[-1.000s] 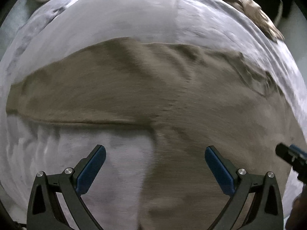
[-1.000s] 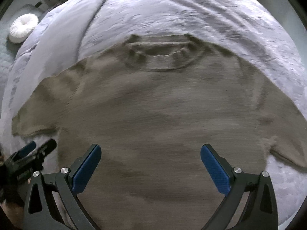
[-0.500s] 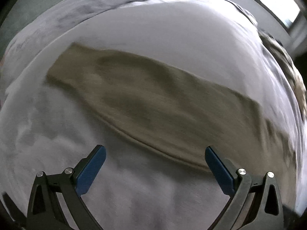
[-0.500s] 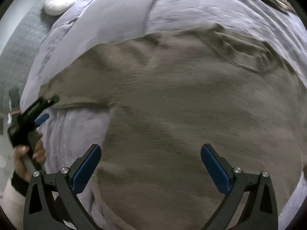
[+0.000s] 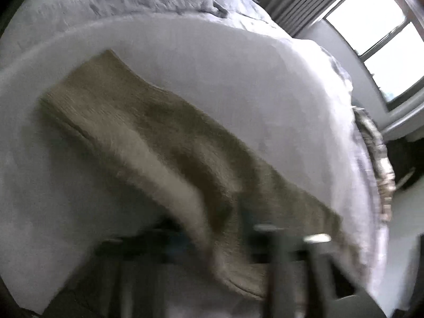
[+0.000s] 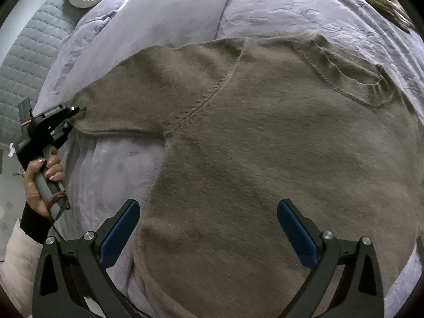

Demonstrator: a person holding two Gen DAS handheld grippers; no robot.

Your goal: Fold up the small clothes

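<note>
We are at the start of the fold: the brown knit sweater [image 6: 265, 145] lies flat, spread over the lavender bedspread [image 6: 169, 8] and filling the middle and right of the right wrist view, neckline toward the upper right. At the left edge of that frame the left gripper [image 6: 75, 111] sits at the cuff of the sleeve [image 6: 127, 100], its jaws apparently pinched on the knit, though our left wrist view is too blurred to confirm it. The right gripper [image 6: 209, 228] hovers at the bottom of its frame over the sweater's body, jaws spread wide and holding nothing. Next, we judge, the sleeve must be carried across the chest toward the centre while the body is kept from shifting. We can read no brand, label or writing anywhere.
</note>
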